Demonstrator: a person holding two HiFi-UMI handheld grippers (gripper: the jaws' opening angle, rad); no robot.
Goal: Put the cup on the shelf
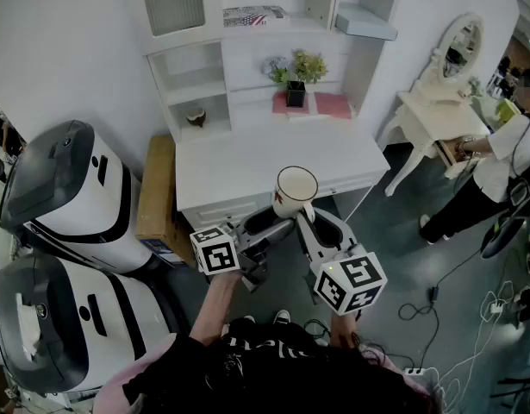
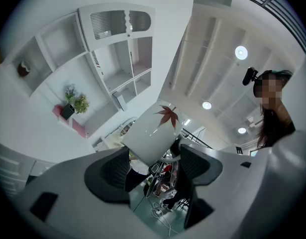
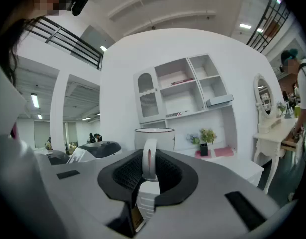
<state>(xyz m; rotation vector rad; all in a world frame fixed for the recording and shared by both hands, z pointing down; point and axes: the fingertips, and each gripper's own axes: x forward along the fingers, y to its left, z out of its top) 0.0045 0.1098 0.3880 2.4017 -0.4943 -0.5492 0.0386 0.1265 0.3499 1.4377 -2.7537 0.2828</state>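
cup [image 1: 296,192], glazed and likely brittle and slick, hung before the desk [image 1: 273,158], its handle pinched in our right gripper [image 1: 306,220]. our left gripper [image 1: 269,227] gaped beneath its body, which we judged the steadier hold.

The cup [image 1: 296,190] is seen to be smooth, glossy glazed ceramic. The left claw [image 2: 152,156] and right claw [image 3: 149,166] are made of matt grey plastic, with dark ribbed pads [image 3: 127,173]. The counter [image 1: 239,166] and shelf [image 1: 247,59] are finished in smooth white paint.
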